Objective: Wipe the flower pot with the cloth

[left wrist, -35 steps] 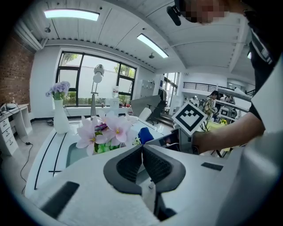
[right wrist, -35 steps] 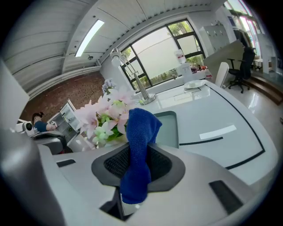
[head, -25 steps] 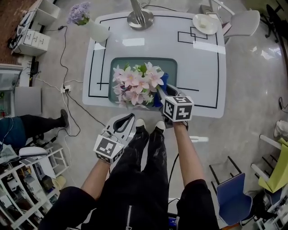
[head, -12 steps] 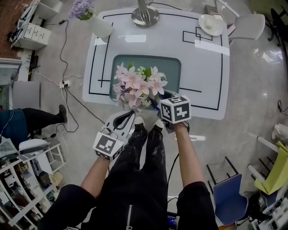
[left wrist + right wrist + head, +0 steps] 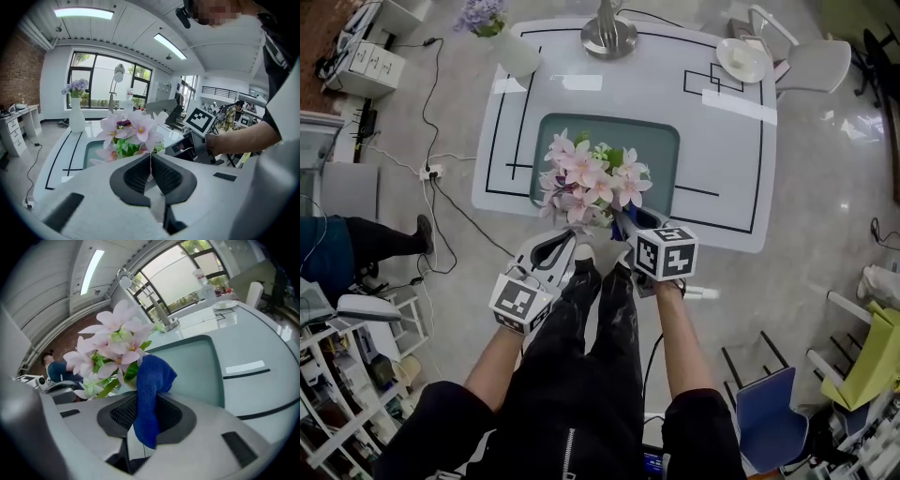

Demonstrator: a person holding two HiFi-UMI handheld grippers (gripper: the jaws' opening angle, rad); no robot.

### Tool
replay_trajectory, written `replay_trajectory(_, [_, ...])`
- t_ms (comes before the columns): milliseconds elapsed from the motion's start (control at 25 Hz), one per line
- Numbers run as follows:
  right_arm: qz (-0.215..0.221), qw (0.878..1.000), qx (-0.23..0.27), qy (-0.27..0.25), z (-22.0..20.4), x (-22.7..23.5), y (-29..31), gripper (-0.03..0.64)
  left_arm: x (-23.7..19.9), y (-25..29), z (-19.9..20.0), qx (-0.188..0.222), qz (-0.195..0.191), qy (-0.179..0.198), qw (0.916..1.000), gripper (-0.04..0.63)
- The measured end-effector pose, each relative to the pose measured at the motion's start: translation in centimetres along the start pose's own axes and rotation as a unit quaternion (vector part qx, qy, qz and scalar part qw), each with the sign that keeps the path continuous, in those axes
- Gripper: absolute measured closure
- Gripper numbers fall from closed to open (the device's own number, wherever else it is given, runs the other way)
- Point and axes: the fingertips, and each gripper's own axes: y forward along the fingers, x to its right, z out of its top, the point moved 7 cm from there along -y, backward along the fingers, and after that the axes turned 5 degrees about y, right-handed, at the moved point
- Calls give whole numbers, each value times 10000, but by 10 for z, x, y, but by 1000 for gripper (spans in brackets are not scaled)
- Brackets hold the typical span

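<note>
The flower pot's pink blossoms (image 5: 591, 178) stand at the near edge of the teal inset on the white table; the pot itself is hidden beneath them. My right gripper (image 5: 624, 223) is just right of the plant, shut on a blue cloth (image 5: 150, 380) that hangs up out of its jaws beside the leaves and flowers (image 5: 115, 341). My left gripper (image 5: 570, 240) sits at the table's near edge below the plant. Its jaws are shut with nothing between them (image 5: 150, 157). The blossoms (image 5: 129, 129) rise right ahead of it, and the right gripper's marker cube (image 5: 201, 119) is to its right.
A white vase of purple flowers (image 5: 511, 52), a lamp base (image 5: 609, 37) and a plate (image 5: 741, 58) stand along the far side of the table (image 5: 722, 159). A white chair (image 5: 811, 61) is at the far right and a blue chair (image 5: 773, 412) near right. Cables and another person's leg (image 5: 356, 239) are at the left.
My right gripper with the cloth has drawn back toward me and slightly left, from beside the blossoms to the plant's near side. The left gripper has barely moved.
</note>
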Motion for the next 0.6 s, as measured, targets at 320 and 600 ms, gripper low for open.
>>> replay_trajectory(320, [133, 9994, -274, -179, -22, -20, 19, 520, -5, -15, -12, -58, 208, -95, 9997, 580])
replay_trajectory(600, [336, 9986, -342, -204, -60, -47, 18, 520, -22, -30, -16, 39, 299, -161, 9994, 580])
